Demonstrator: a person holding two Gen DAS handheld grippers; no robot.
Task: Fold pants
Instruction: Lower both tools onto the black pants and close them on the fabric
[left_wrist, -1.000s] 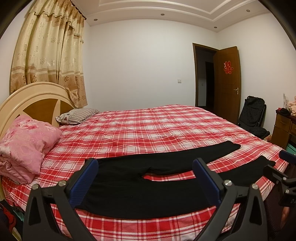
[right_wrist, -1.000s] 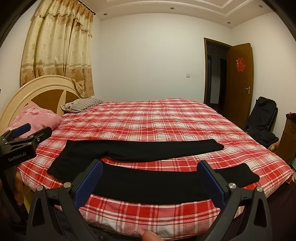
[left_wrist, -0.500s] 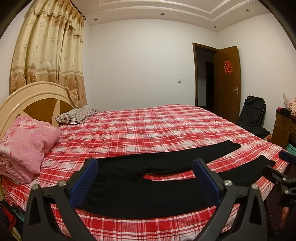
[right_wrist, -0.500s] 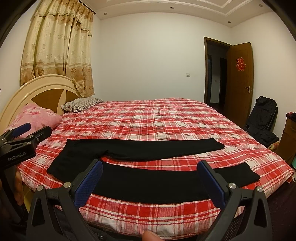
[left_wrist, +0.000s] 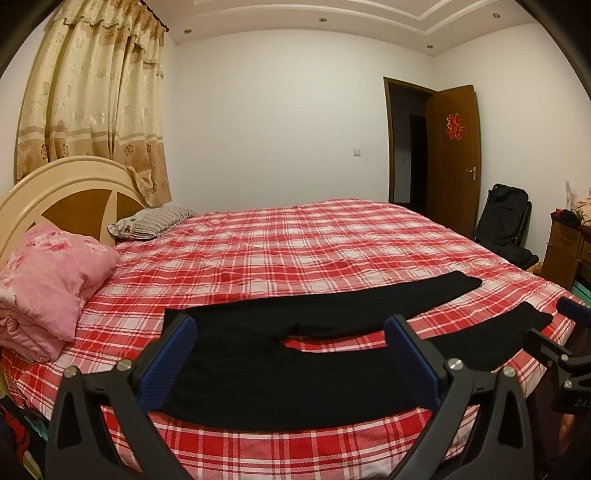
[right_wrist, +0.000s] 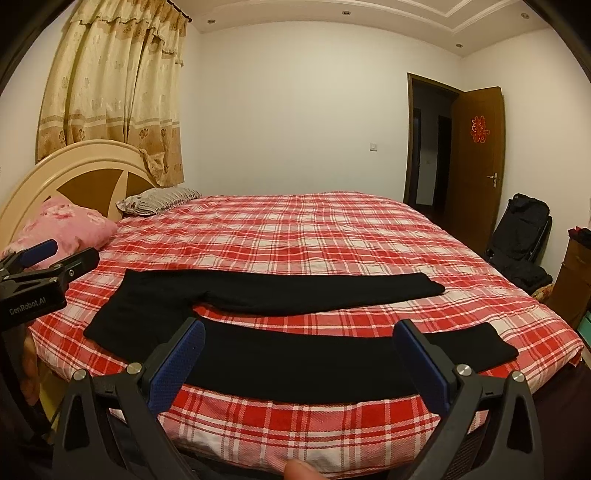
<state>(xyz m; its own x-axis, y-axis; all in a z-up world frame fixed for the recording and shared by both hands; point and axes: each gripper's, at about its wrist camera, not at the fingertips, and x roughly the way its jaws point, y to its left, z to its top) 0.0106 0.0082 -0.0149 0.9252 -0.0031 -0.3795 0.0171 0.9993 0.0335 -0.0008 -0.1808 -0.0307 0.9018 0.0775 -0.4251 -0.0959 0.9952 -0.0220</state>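
Nothing has moved since a moment ago: both of our grippers hang in the same spots by the near edge of the bed, and the pants lie just as they did.

Our left gripper is spread wide and holds nothing. Our right gripper is spread wide too, with nothing between its blue fingers. Neither one touches the cloth.

We see the black pants lying flat on the red checked bed cover, close to the near edge. The waist is on the left, toward the pink blanket. The two legs run to the right and sit apart, with a strip of red cover showing between them.

We think the first fold has not begun. To do it well, we should pinch one leg in two places, near the waist with the left gripper and near the hem with the right. Then we lift it low and lay it right on top of the other leg, so the edges line up. We should grab only one layer and pull gently, so the cloth stays smooth.

We see no box, basket or open drawer with things in it. A brown dresser stands at the far right with some clothes on top.
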